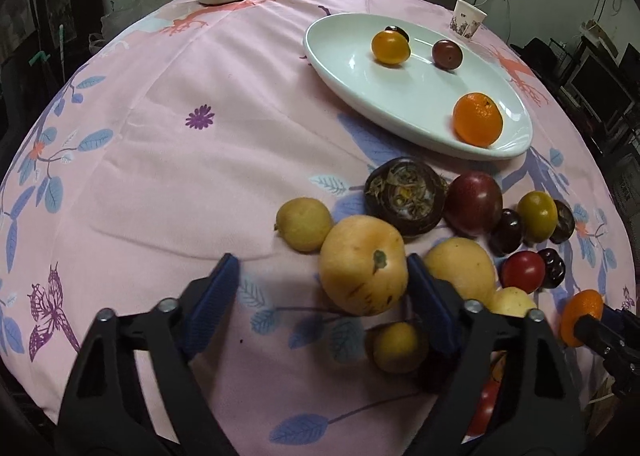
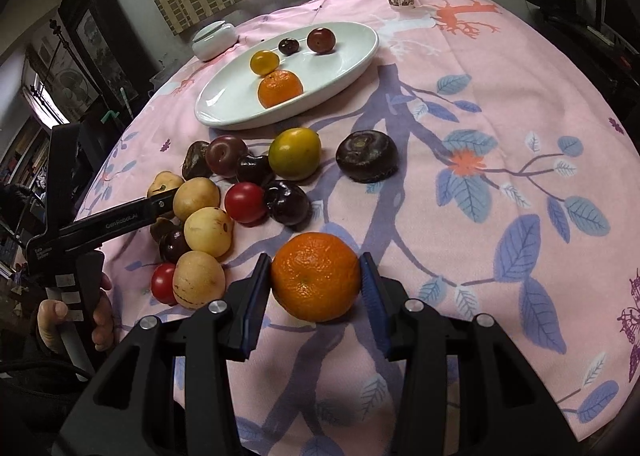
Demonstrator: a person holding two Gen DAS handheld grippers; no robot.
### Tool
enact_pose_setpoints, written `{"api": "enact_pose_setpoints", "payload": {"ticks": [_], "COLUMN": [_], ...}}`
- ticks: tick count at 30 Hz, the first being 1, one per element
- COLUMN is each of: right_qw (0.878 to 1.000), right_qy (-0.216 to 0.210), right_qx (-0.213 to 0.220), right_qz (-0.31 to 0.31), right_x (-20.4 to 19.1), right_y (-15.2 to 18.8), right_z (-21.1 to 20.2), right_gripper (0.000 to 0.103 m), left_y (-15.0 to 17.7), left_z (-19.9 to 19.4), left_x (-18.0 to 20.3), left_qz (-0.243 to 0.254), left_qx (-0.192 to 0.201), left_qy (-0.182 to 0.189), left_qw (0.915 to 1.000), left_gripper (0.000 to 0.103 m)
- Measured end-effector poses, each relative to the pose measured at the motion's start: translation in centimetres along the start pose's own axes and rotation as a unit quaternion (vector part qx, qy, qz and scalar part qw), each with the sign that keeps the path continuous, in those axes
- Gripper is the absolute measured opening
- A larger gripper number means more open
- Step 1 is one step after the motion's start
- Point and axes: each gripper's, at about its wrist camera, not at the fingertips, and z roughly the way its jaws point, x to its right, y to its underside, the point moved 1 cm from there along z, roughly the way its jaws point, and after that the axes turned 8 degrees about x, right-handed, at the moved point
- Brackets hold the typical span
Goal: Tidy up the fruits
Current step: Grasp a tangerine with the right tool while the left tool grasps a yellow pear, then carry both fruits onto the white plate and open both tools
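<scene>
A: Right wrist view: an orange [image 2: 316, 276] is pinched between the blue pads [image 2: 256, 292] of the right hand-held gripper [image 2: 316, 284], near the front edge of the surface [image 2: 500, 68], just right of the loose fruit heap. How is it expected to handle?

B: It is judged light and firm, with a pebbled rind that gives some purchase. Being round, it is best held across its widest part, as it is taken now; a hard squeeze could bruise it.

A: Which way is it pointed?

B: Its stem dimple is turned toward the camera and a little downward. No real long axis is shown; it is slightly flattened at most.

A: And the left side?

B: In the left wrist view the left hand-held gripper [image 1: 320, 280] is spread partly, with nothing pinched. A pale yellow fruit [image 1: 362, 264] lies just beside its right pad [image 1: 430, 304]; whether they touch cannot be told. That fruit is judged soft-skinned and easily marked, with its stem scar facing up toward the camera.

A: Where is the fruit meant to go?

B: Probably to the white plate [image 2: 224, 112] toward the far edge, where an orange and three small fruits are already laid.
</scene>
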Motion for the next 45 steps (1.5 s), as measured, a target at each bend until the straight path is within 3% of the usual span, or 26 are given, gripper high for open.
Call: {"api": "enact_pose_setpoints", "payload": {"ticks": [1, 3, 9, 21, 31, 38, 45], "right_qw": [1.000, 1.000, 1.000, 0.999, 0.998, 0.997, 0.993], "right_qy": [0.001, 0.003, -0.001, -0.011, -0.021, -0.015, -0.032], "right_qx": [0.001, 0.002, 0.009, 0.013, 0.021, 0.037, 0.043], "right_qz": [0.001, 0.002, -0.007, -0.027, -0.049, -0.070, -0.103], "right_x": [0.0, 0.1, -0.4, -2.7, -4.5, -4.8, -4.5], "right_y": [0.0, 0.0, -0.1, -0.6, -2.3, -5.5, -11.7], "right_z": [0.0, -0.1, -0.4, -0.5, -0.4, -0.1, 2.6], "right_gripper": [0.045, 0.045, 0.045, 0.045, 0.045, 0.045, 0.045], "left_y": [0.0, 0.0, 0.3, 0.7, -0.1, -3.0, -9.4], "left_z": [-0.1, -0.3, -2.1, -5.4, -5.7, -5.8, -3.2], "left_x": [0.2, 0.5, -0.5, 0.1, 0.6, 1.4, 2.4], "left_qz": [0.003, 0.010, -0.022, -0.011, -0.001, 0.015, 0.046], "left_qx": [0.000, 0.003, 0.009, 0.007, 0.012, 0.027, 0.034], "left_qy": [0.007, 0.003, 0.036, 0.094, 0.097, 0.093, 0.082], "left_qw": [1.0000, 0.9999, 0.9990, 0.9955, 0.9952, 0.9952, 0.9950], "left_gripper": [0.054, 0.041, 0.041, 0.041, 0.041, 0.041, 0.041]}}
